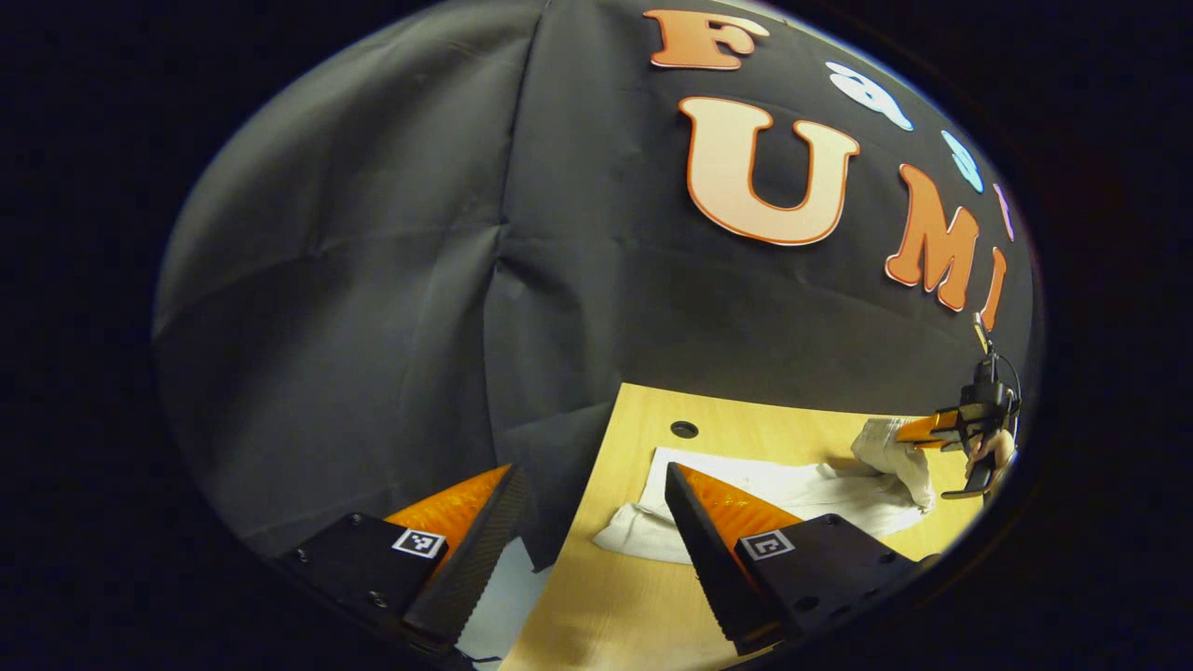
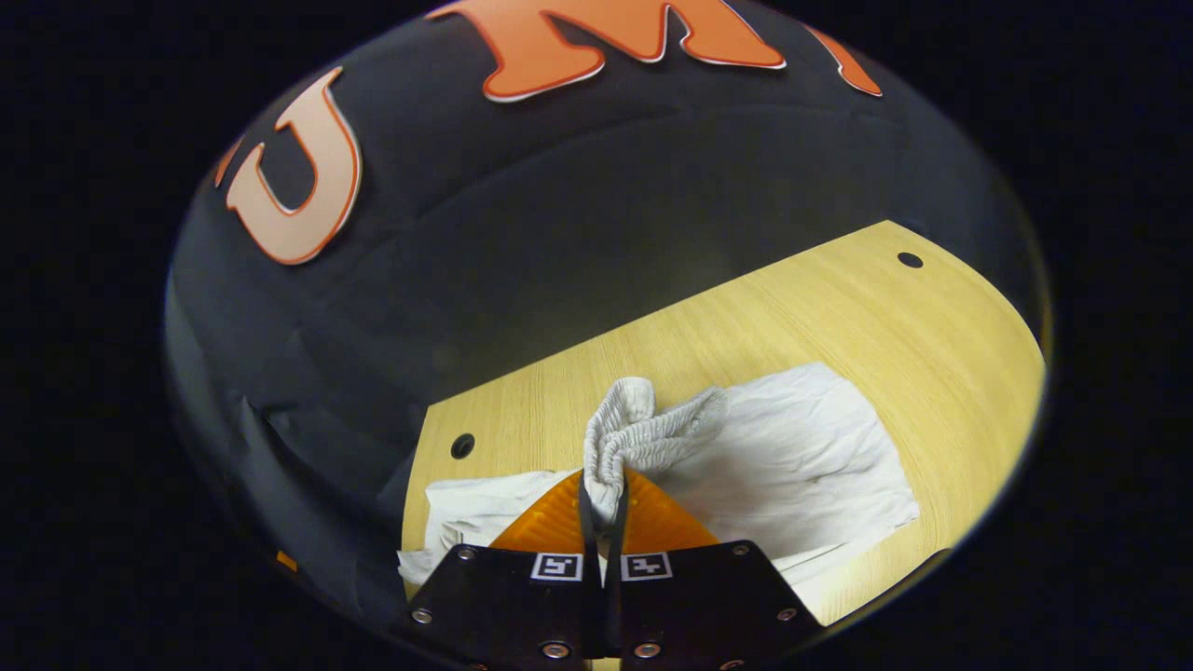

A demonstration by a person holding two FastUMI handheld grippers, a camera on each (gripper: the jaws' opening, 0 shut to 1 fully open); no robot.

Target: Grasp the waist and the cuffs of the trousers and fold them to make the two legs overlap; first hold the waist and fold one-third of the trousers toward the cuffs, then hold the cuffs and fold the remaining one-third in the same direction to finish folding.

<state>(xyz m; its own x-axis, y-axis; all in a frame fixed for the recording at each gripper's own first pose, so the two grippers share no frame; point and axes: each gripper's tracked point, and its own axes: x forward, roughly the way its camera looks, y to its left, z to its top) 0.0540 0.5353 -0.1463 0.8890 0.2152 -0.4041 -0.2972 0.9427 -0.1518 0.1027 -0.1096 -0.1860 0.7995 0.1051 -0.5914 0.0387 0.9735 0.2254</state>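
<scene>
Left gripper: two fingers at the bottom of the left gripper view, spread wide with nothing between them, held above the near left corner of the table; one finger hangs past the table edge, the other over the wood near the trousers' cuff end.

Right gripper: fingers drawn tight together, pinching the gathered elastic waistband of the trousers, which rises bunched and puckered above the tips. In the left gripper view this same gripper sits far off at the right, held by a hand, with the waist end lifted off the table.

Trousers: white, light cloth, wrinkled. Laid lengthwise along the table's back half; legs flat on the wood, waist end raised in the right gripper's grip. Seen also in the left gripper view, where the cuff end lies nearest the open fingers, not touching them.

Table: pale wood grain, rounded corners, two small dark round holes near its back edge, one at each end.

Booth wall: black cloth, creased, hanging directly behind the table.
</scene>
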